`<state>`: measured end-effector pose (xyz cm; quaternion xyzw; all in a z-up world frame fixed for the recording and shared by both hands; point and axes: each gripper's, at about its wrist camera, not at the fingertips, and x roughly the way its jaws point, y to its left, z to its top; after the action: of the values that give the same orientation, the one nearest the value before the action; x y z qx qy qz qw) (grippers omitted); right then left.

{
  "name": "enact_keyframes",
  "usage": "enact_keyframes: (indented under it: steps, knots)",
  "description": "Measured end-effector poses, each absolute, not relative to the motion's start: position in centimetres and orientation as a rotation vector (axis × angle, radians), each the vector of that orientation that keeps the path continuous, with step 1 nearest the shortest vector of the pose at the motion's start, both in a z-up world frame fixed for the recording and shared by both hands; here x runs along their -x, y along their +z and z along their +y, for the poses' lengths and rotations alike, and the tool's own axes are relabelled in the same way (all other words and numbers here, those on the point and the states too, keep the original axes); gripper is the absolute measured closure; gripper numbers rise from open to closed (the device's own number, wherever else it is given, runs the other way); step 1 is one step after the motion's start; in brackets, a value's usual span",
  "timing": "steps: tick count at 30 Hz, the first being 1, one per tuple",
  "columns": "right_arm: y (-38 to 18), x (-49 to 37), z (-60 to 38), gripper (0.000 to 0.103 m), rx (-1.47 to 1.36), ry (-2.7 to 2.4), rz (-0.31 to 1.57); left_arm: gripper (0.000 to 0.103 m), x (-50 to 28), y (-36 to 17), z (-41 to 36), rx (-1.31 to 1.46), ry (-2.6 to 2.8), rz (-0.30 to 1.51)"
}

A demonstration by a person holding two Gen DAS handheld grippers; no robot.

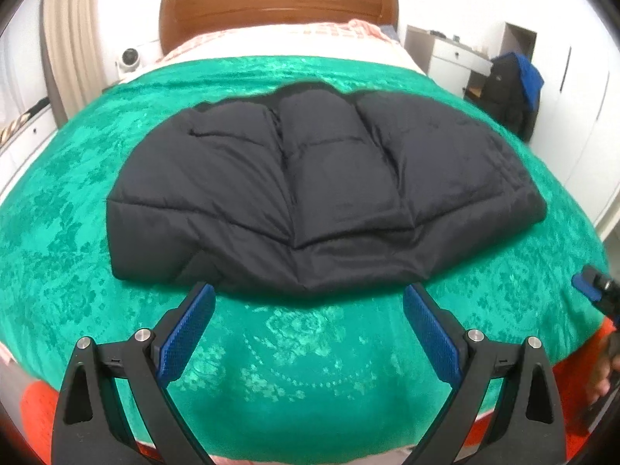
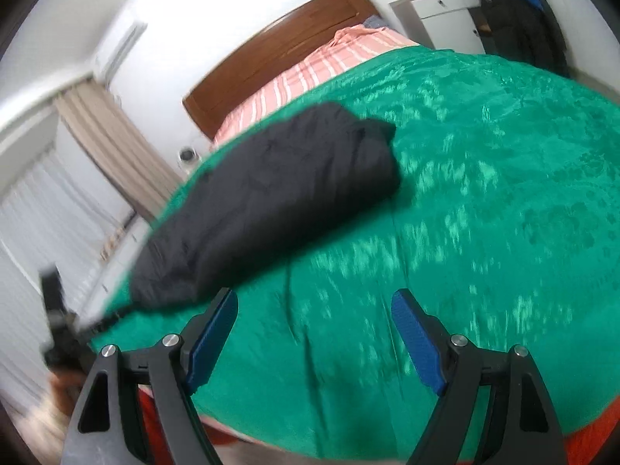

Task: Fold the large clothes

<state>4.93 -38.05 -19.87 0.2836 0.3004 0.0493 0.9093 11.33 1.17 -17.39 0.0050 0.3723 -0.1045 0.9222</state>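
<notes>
Jacket [image 1: 321, 190], dark, quilted, lies flat mid-bed on the green cover [image 1: 77, 271], sides already folded in, hem toward the foot edge. Left gripper [image 1: 309, 302] hovers just short of the hem, fingers wide apart, nothing between them. Right gripper [image 2: 314, 310] also spread and empty, over bare cover off the jacket's right side. Step looks like between folds. Next move probably needs both grippers at the hem corners, pinching and carrying it toward the headboard [image 1: 271, 4].
</notes>
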Motion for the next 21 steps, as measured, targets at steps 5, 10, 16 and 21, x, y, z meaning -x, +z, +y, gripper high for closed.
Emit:
enact_keyframes:
  steps: [5, 10, 16, 21]
  knots:
    - [-18.5, -9.0, -42.1, 0.019, -0.689, 0.084, 0.567, 0.005, -13.4, -17.1, 2.1, 0.051, -0.214, 0.767]
    - [-18.6, -16.4, -46.3, 0.018, -0.733, 0.118, 0.616, 0.005, -17.3, -15.2, 1.7, 0.063, -0.216, 0.751]
    - [-22.4, -24.1, -48.9, 0.018, -0.898, 0.23, 0.742, 0.005, -22.9, -16.5, -1.8, -0.038, -0.241, 0.813]
    - [-24.4, -28.1, -48.6, 0.017, -0.993, 0.287, 0.751, 0.004, -25.6, -20.2, -2.6, -0.085, -0.194, 0.893]
